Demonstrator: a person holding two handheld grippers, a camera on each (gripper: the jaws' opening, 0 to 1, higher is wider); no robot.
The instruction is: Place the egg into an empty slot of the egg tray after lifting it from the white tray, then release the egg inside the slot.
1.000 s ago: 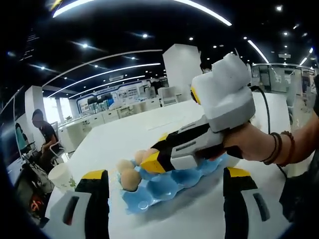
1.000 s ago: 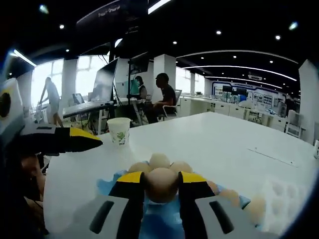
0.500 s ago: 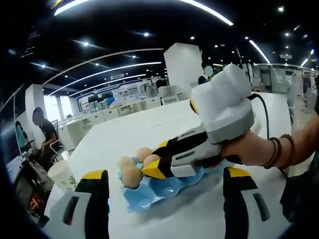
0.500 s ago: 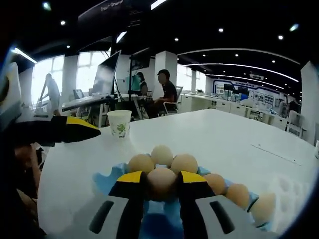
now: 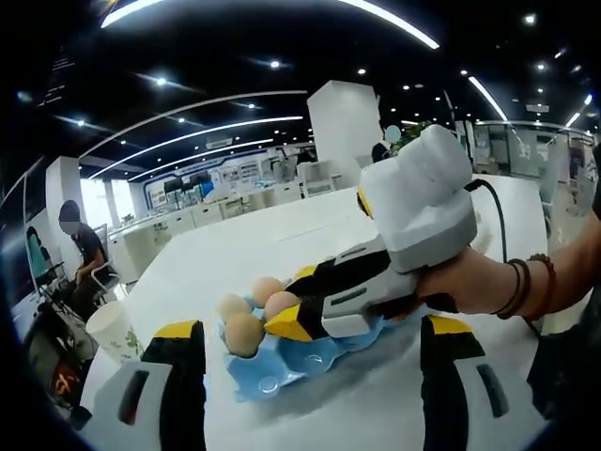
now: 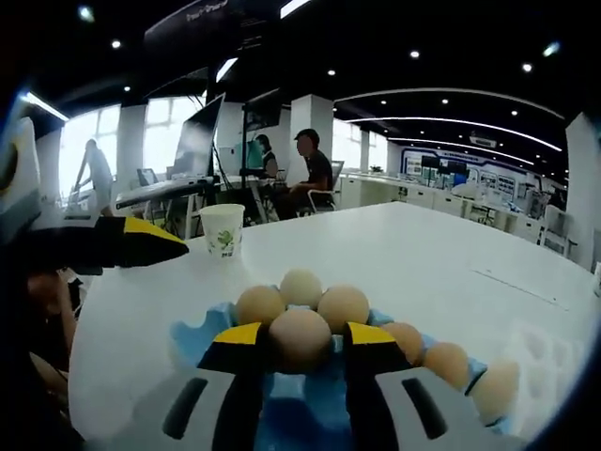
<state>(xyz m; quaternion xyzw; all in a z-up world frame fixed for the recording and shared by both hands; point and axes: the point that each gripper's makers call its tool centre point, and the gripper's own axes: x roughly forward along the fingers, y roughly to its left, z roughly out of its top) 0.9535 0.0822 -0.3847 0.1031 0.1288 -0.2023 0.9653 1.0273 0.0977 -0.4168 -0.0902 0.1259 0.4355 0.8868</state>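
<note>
While right hand-held gripper (image 6: 300, 340) clamps egg (image 6: 300, 338) low over blue egg tray (image 6: 192, 336), lift from white tray (image 6: 545, 366) done; lowering into empty slot, release left. Left hand-held gripper (image 5: 305, 349) jaws apart, idle above white surface (image 6: 423, 254).

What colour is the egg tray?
Light blue; the egg tray shows best in the left gripper view.
</note>
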